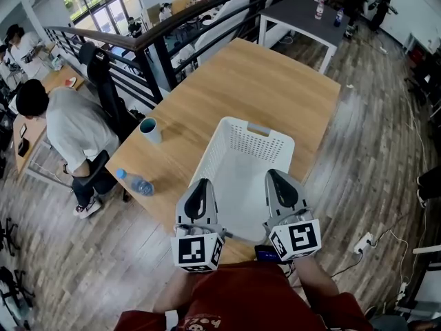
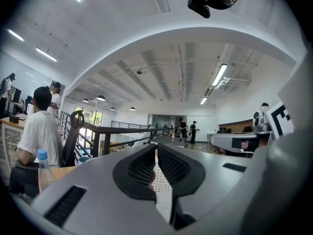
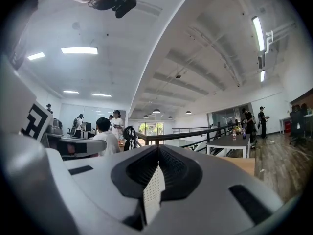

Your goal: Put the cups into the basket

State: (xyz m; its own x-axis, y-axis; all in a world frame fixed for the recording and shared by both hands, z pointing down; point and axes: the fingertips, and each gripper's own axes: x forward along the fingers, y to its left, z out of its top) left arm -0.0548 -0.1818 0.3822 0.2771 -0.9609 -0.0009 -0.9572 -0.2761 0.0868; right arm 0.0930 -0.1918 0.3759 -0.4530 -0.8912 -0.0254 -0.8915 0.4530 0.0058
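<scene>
Right gripper (image 1: 275, 176): jaws closed on the right wall of the white perforated plastic basket (image 1: 248, 143). Left gripper (image 1: 201, 183): likewise clamped on its left wall. Surface: light wooden table (image 1: 275, 81) on a mezzanine with plank floor (image 1: 365, 157) and dark railing (image 1: 158, 36). Count: one basket; one teal cup (image 1: 150, 129), upright on the table at the basket's ten o'clock, well apart; one clear plastic water bottle (image 1: 134, 183), lying at nine o'clock.

- Bright, even light from windows (image 1: 103, 0) and ceiling strips (image 3: 79, 50); only faint shadows on the table (image 1: 275, 81).
- White basket (image 1: 256, 141) bright, detail kept.
- Gripper views: strong fisheye bend, black vignetted corners, slight glare at strips.
</scene>
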